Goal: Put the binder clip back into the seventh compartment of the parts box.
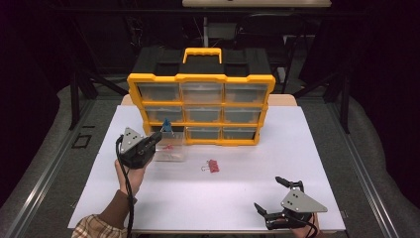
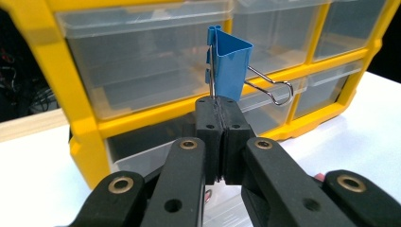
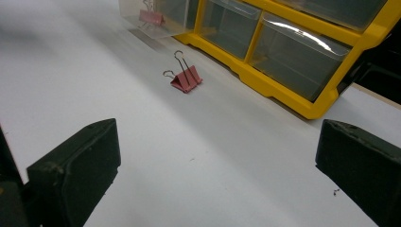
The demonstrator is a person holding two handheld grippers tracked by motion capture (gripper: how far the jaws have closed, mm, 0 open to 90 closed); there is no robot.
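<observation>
Blue binder clip [image 2: 230,59] pinched by one wire handle in left gripper [image 2: 220,124], jaws clamped tight on it, clip body raised above the pads in front of yellow drawer organizer [image 2: 82,123]. Pulled-out clear drawer [image 1: 171,151] sits on white table [image 1: 237,198] just below (pink clip inside). Pink binder clip [image 1: 213,166] lies loose mid-table. Right gripper [image 1: 272,196] rests near front edge, jaws spread wide, nothing between them.

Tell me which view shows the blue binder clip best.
The left gripper view: the blue binder clip sits close and sharp, one wire handle pinched between the left gripper jaws, in front of the yellow drawer organizer. In the high view the clip is a small blue speck at that gripper's tips.
</observation>
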